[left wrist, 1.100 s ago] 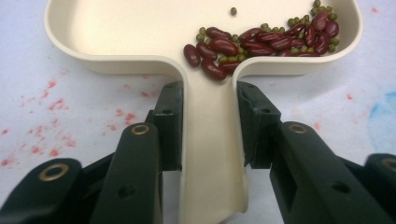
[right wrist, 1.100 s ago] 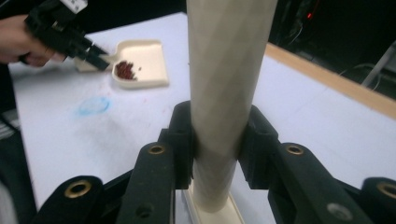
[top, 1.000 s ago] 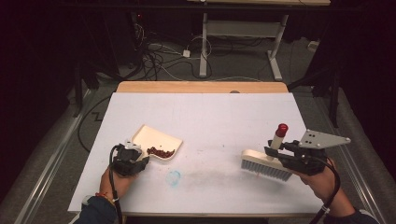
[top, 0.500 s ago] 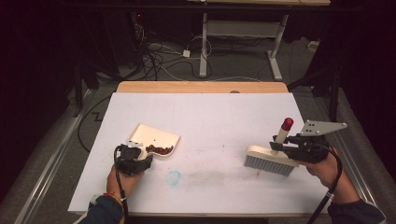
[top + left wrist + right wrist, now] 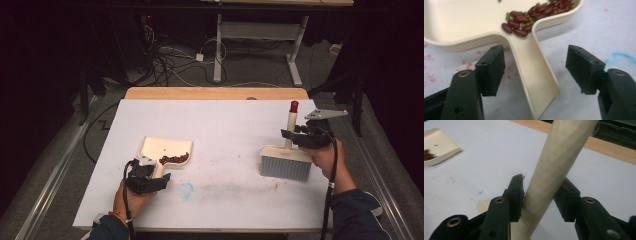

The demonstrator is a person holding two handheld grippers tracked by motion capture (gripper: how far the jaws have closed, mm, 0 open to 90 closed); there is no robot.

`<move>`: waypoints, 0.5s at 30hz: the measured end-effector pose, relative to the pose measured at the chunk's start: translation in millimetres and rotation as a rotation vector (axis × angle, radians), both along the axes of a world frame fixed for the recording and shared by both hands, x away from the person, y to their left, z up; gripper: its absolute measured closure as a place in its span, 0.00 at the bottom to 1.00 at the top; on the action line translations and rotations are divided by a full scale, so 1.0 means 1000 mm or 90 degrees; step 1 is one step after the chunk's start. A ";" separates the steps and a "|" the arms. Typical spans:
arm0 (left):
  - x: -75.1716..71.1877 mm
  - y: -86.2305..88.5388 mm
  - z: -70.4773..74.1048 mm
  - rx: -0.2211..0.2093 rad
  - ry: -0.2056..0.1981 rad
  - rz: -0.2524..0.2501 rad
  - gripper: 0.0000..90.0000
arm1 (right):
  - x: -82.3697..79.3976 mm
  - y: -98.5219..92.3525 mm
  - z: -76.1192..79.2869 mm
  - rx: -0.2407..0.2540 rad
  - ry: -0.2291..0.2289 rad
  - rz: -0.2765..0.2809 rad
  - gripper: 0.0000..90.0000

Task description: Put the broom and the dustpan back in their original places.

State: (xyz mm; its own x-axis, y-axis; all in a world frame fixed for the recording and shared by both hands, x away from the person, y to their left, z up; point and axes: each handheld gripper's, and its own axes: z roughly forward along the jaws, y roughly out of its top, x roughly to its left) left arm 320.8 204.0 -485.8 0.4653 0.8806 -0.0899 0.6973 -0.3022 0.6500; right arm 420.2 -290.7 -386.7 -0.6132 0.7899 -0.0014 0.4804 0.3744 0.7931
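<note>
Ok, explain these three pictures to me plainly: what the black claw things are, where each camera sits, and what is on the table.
A person sits at a table covered in white paper and holds a black two-jaw gripper in each hand. The high view looks down from above; the other two cameras ride on the grippers and look along their jaws.

The left gripper has just been opening: its jaws stand apart on either side of the handle of the cream plastic dustpan, which holds dark red beans.

The right gripper has also been opening slightly, though the cream brush handle still sits between its jaws. The brush stands on its grey bristles; its handle has a red tip.
</note>
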 end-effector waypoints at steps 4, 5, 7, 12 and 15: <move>-0.010 0.013 0.009 -0.030 -0.054 -0.040 0.31 | 0.016 0.006 -0.010 -0.009 0.005 -0.041 0.67; -0.013 0.016 0.010 -0.031 -0.071 -0.048 0.31 | 0.019 0.007 -0.013 -0.007 0.008 -0.053 0.67; -0.017 0.021 0.013 -0.037 -0.095 -0.065 0.32 | 0.025 0.009 -0.017 -0.010 0.009 -0.071 0.67; -0.023 0.021 0.013 -0.017 -0.110 -0.101 0.31 | 0.031 0.016 -0.025 -0.018 -0.016 -0.104 0.67; -0.026 0.015 0.014 -0.013 -0.126 -0.129 0.31 | 0.034 0.021 -0.028 -0.030 -0.032 -0.126 0.66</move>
State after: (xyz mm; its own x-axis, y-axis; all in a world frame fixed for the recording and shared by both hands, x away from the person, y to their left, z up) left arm 294.6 219.4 -472.1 0.6421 0.7666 0.0038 0.4828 -0.4082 0.7748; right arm 454.4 -269.5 -414.5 -0.4439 0.8935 -0.0679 0.5090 0.3137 0.8016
